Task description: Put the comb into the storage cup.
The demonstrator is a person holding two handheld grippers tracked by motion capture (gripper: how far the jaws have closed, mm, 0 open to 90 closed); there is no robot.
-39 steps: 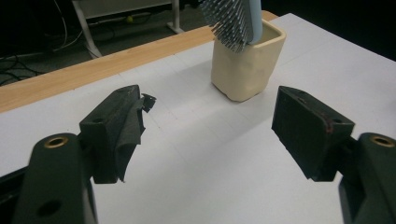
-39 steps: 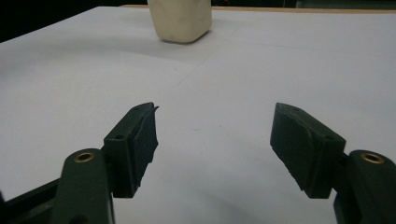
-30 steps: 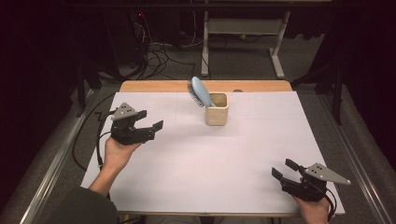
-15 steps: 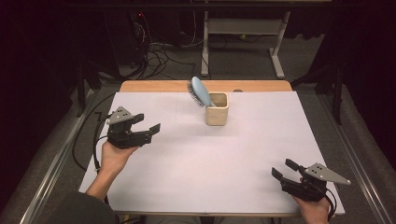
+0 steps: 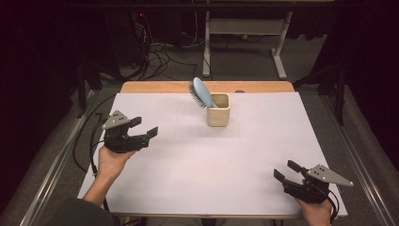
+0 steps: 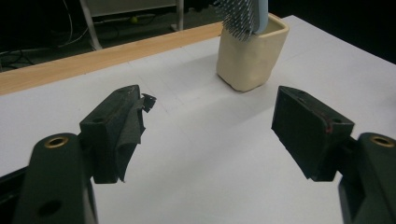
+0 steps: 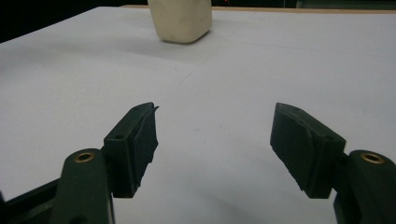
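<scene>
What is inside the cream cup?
A blue hairbrush stands in the cream cup, its bristled head sticking out above the rim and leaning left. The handle end is hidden by the cup wall.

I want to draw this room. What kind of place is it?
Probably a lab or test room, not a home. A plain white table stands among dark surroundings, loose cables lie on the floor behind it, and each hand holds a gripper, left and right, near a cup with a brush.
</scene>
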